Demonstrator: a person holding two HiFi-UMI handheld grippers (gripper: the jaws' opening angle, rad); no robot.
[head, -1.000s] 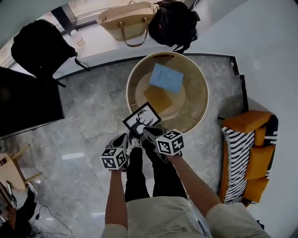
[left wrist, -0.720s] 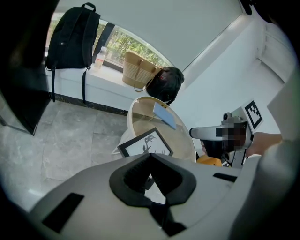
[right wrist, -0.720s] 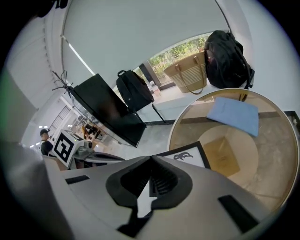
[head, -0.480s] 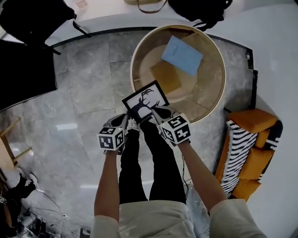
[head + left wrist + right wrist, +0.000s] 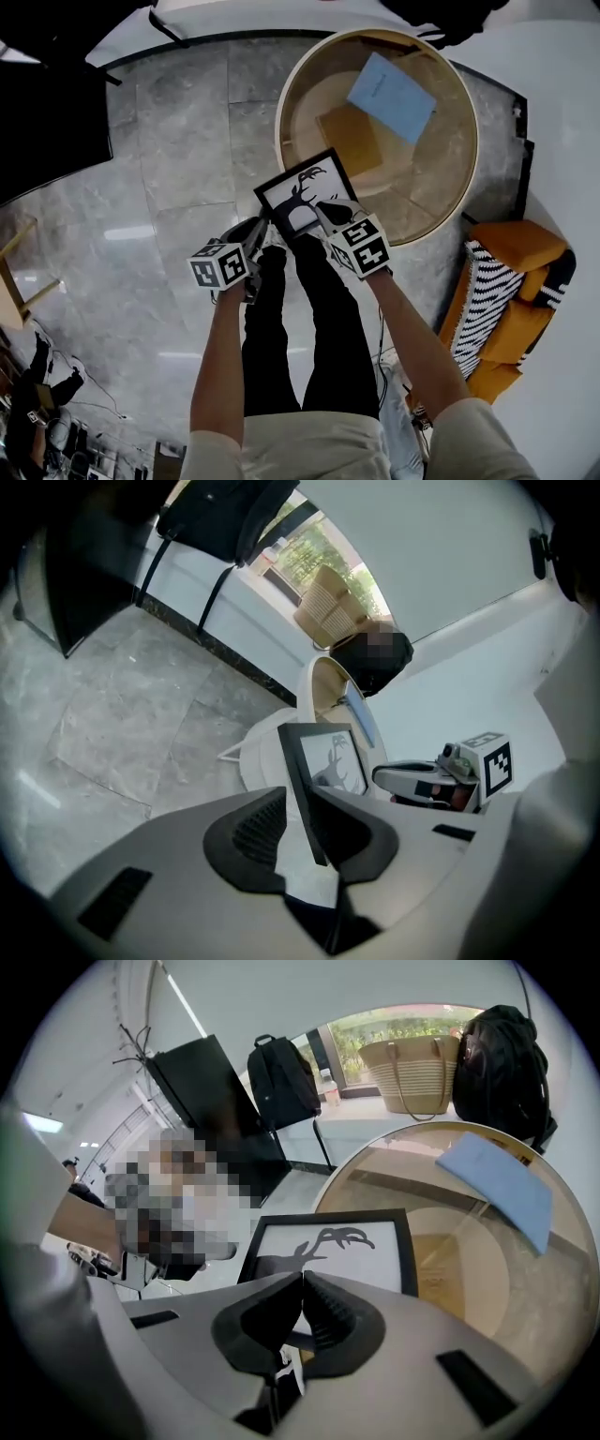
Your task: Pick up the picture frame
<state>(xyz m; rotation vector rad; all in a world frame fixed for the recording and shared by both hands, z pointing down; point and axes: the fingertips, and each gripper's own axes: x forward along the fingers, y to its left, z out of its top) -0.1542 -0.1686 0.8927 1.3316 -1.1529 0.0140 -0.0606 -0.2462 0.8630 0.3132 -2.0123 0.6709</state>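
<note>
The picture frame (image 5: 305, 190), black-edged with a dark antler silhouette on white, hangs tilted over the near rim of the round table (image 5: 441, 202). My left gripper (image 5: 261, 225) is at its left edge. In the left gripper view the frame (image 5: 328, 757) stands edge-on between the jaws of the left gripper (image 5: 298, 803). These jaws have just been opening: a light gap shows beside the left pad. My right gripper (image 5: 323, 211) holds the frame's near edge. The right gripper (image 5: 302, 1283) is shut on the lower border of the frame (image 5: 328, 1241).
On the table lie a blue folder (image 5: 391, 97) and a brown board (image 5: 349, 141). An orange sofa with a striped cushion (image 5: 511, 281) stands at the right, a black screen (image 5: 47, 122) at the left. A straw bag (image 5: 417, 1072) and black backpacks (image 5: 506, 1054) sit beyond the table.
Both grippers have sunk with the frame, which now overlaps the table's near rim more. The head view has tipped, so the table sits higher and larger in it.
</note>
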